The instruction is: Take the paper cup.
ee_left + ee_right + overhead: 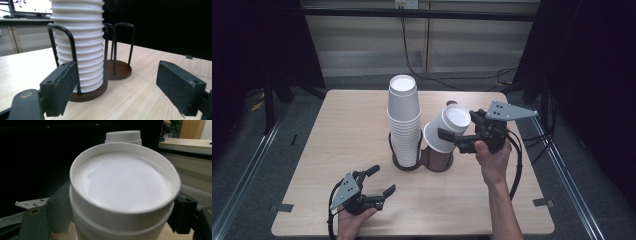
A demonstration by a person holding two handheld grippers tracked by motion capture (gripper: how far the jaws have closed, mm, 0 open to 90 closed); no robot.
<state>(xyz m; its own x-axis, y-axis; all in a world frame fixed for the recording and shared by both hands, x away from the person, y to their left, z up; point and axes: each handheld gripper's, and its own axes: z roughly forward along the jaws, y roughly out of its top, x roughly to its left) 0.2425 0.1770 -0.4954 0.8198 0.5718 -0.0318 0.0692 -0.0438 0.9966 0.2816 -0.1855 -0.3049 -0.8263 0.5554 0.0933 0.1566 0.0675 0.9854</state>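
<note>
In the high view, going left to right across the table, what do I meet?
Left gripper, open near the front edge → tall stack of cups in its holder → tilted cups held over the second holder → right gripper.

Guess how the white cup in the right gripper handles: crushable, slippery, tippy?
The white cup looks thin-walled, so probably light and easily dented if the right gripper squeezes hard. Its smooth tapered sides may slip through the pads. Held tilted above the brown holder, it would likely topple or roll if dropped.
</note>
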